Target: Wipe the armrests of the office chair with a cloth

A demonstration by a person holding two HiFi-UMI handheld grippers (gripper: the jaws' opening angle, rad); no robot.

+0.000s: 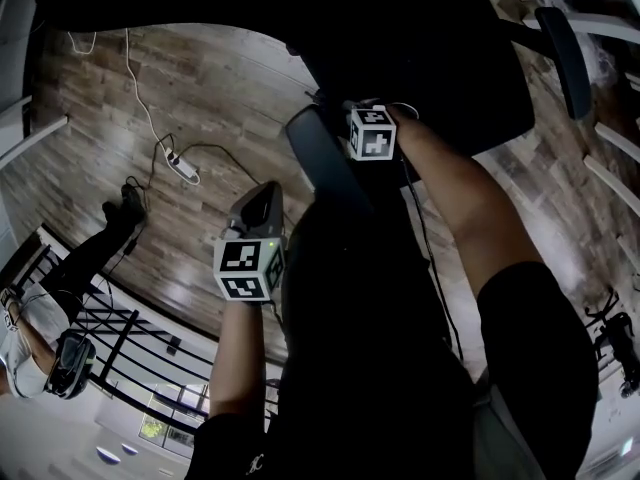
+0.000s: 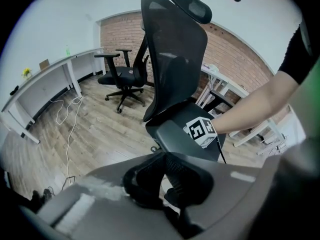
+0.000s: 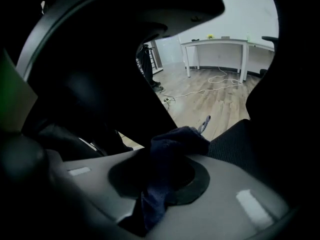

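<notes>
A black office chair (image 2: 175,59) with a mesh back stands on the wood floor. Its near armrest (image 1: 325,163) is a long dark pad, also seen in the left gripper view (image 2: 182,141). The far armrest (image 1: 565,58) is at the top right. My right gripper (image 3: 165,171) is shut on a dark blue cloth (image 3: 172,144). Its marker cube (image 1: 372,133) sits at the far end of the near armrest. My left gripper (image 2: 165,181) is shut on nothing and hangs left of that armrest, apart from it (image 1: 262,203).
A power strip (image 1: 183,165) with a white cable lies on the floor at left. A second office chair (image 2: 122,74) and a long white desk (image 2: 45,79) stand further off. White racks (image 2: 225,91) are behind the chair. A person (image 1: 40,343) sits at lower left.
</notes>
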